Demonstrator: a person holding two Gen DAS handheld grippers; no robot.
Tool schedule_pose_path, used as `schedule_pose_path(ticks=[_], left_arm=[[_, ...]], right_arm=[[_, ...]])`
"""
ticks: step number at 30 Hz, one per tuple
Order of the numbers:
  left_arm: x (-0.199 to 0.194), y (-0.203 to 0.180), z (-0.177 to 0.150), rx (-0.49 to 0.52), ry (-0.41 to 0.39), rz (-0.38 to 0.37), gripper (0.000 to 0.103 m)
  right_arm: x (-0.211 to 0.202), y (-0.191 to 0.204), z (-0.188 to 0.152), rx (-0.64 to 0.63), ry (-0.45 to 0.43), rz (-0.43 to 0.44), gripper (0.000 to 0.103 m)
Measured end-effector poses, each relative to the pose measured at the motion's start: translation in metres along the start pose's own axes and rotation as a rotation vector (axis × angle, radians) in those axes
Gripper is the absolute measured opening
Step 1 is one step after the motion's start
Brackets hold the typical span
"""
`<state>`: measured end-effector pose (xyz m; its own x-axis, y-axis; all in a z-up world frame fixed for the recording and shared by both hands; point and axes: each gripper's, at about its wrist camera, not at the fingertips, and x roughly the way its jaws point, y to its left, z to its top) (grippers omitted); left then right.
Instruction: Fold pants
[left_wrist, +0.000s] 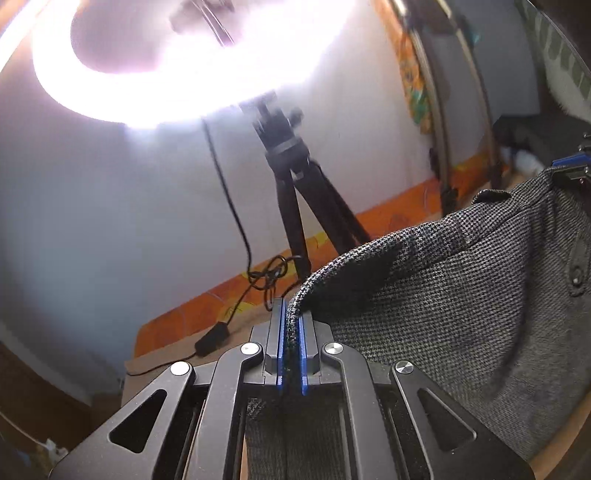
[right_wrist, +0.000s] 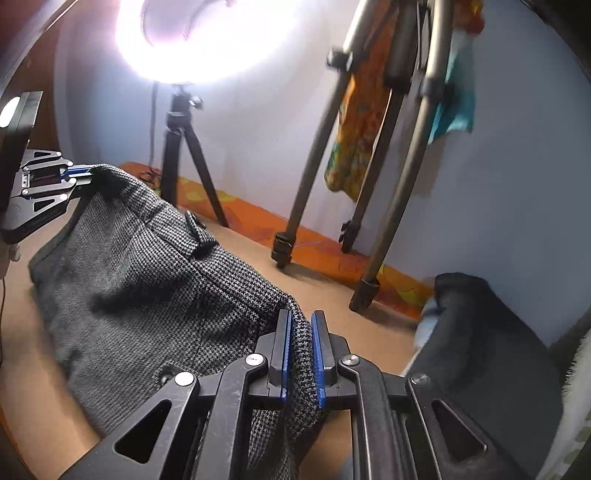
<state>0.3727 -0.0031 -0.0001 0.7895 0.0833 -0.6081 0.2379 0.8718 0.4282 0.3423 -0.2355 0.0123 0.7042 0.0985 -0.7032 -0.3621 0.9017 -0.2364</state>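
Grey houndstooth pants (left_wrist: 461, 314) hang stretched between my two grippers, lifted above the brown table. My left gripper (left_wrist: 293, 314) is shut on one end of the waistband. It also shows at the left edge of the right wrist view (right_wrist: 83, 171), gripping the fabric corner. My right gripper (right_wrist: 301, 325) is shut on the other end of the waistband of the pants (right_wrist: 147, 280). It shows at the right edge of the left wrist view (left_wrist: 569, 168). A belt loop and a button show on the cloth. The lower legs sag toward the table.
A lit ring light on a black tripod (left_wrist: 291, 192) stands at the table's far edge, with a cable and plug (left_wrist: 212, 338). A grey tripod (right_wrist: 369, 166) stands to the right. A dark folded garment (right_wrist: 480, 350) lies at the right. Colourful cloth (right_wrist: 358, 122) hangs on the wall.
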Motion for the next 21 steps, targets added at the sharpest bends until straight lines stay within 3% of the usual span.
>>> schedule_pose_path(ticks=[6, 12, 16, 18, 21], left_arm=[[0.038, -0.014, -0.009, 0.024, 0.072, 0.002, 0.005], [0.051, -0.024, -0.015, 0.04, 0.101, -0.008, 0.005], [0.055, -0.023, -0.008, 0.04, 0.105, -0.024, 0.013], [0.044, -0.01, -0.009, 0.027, 0.09, -0.009, 0.031], [0.024, 0.013, -0.014, -0.027, 0.074, 0.031, 0.037]], right_arm=[[0.045, -0.002, -0.003, -0.003, 0.072, -0.001, 0.008], [0.069, -0.002, -0.011, -0.009, 0.116, -0.001, 0.008], [0.075, -0.001, -0.014, -0.008, 0.126, -0.009, 0.008], [0.075, 0.0, -0.014, -0.016, 0.127, -0.018, 0.008], [0.074, 0.002, -0.012, -0.014, 0.128, -0.027, 0.01]])
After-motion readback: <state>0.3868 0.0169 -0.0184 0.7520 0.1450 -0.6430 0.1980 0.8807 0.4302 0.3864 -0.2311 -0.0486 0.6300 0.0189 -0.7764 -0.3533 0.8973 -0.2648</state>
